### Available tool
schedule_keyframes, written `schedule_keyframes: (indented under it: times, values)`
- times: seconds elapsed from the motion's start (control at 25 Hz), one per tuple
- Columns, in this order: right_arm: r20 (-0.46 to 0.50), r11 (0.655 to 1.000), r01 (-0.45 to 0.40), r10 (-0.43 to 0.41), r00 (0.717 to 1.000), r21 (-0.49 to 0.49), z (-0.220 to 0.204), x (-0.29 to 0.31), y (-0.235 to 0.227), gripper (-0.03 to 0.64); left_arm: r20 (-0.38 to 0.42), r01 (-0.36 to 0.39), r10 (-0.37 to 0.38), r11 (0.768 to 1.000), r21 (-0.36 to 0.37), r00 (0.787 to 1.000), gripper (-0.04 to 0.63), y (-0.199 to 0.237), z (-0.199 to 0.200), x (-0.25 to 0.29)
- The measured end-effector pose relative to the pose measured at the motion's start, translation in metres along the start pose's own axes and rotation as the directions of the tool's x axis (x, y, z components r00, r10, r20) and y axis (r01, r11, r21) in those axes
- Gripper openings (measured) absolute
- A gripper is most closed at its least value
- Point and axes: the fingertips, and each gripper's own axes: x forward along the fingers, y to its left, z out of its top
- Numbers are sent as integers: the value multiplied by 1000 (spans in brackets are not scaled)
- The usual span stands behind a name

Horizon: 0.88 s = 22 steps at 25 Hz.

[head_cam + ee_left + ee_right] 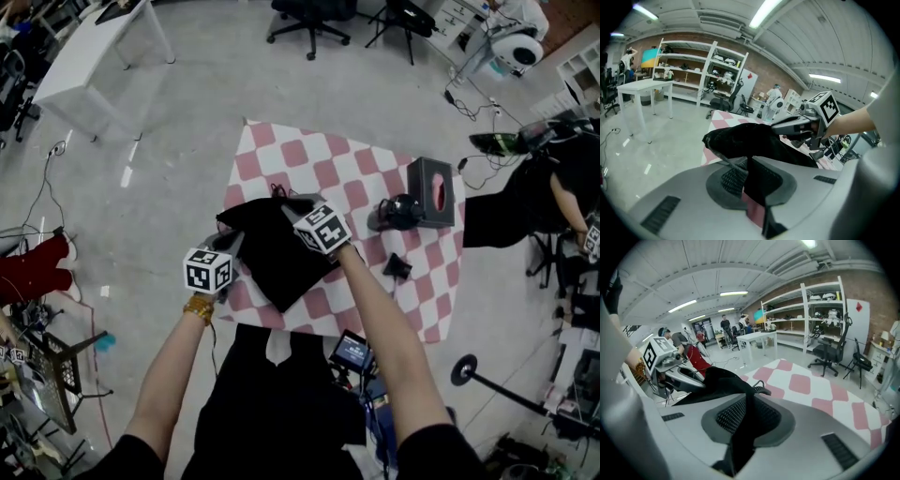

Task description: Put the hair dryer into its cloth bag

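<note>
A black cloth bag (274, 251) lies on the near left part of the pink-and-white checkered table (328, 159). My left gripper (228, 246) is shut on the bag's left edge, and my right gripper (300, 208) is shut on its far right edge. In the left gripper view the black cloth (750, 140) is pinched between the jaws of the left gripper (749, 177), with the right gripper (799, 125) across it. In the right gripper view the bag (717, 379) runs into the closed right gripper (742, 422). The black hair dryer (397, 212) lies further right on the table, apart from both grippers.
A dark box (432, 192) stands right behind the hair dryer. A small black part (397, 266) lies near the table's right front. A small screen (353, 352) sits below the table's near edge. A white table (94, 56), office chairs (309, 23) and a seated person (525, 202) surround it.
</note>
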Motion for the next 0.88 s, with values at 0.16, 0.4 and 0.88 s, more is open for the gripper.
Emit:
schedule_keyframes:
  times: [0.16, 0.4, 0.88]
  values:
    - [135, 997, 63, -57, 989, -39, 14, -57, -6, 38, 91, -48, 44, 998, 45, 995, 34, 2, 17, -24]
    - [326, 985, 173, -170, 930, 21, 32, -149, 7, 38, 284, -107, 49, 976, 190, 958, 35, -21, 60, -75]
    - [522, 966, 247, -251, 815, 79, 54, -233, 46, 37, 418, 48, -289, 865, 499, 861, 29, -174, 135, -92]
